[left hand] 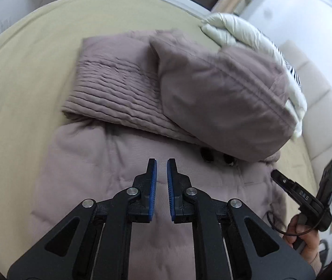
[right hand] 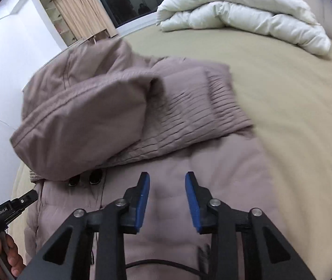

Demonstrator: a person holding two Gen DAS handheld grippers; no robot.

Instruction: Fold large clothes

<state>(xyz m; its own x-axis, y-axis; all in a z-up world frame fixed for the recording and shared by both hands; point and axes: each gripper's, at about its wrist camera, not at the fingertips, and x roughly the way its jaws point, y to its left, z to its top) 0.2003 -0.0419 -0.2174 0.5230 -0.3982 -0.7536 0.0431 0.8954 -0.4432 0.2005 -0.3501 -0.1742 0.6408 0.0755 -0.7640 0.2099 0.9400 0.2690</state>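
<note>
- Your left tool (left hand: 161, 163) hangs over the mauve padded coat (left hand: 124, 182), its blue pads drawn nearly together with nothing between them.
- Your right tool (right hand: 167, 177) hovers above the same coat, jaws parted and empty.
- The coat lies spread on the bed (right hand: 294, 98), its hood (right hand: 84, 114) flopped over the ribbed quilted panel (right hand: 189, 112).
- Two dark spots below the hood, perhaps buttons, are too blurred to name.
- A white duvet (right hand: 240, 14) sits bunched at the bed's far end, well apart from the coat.
</note>
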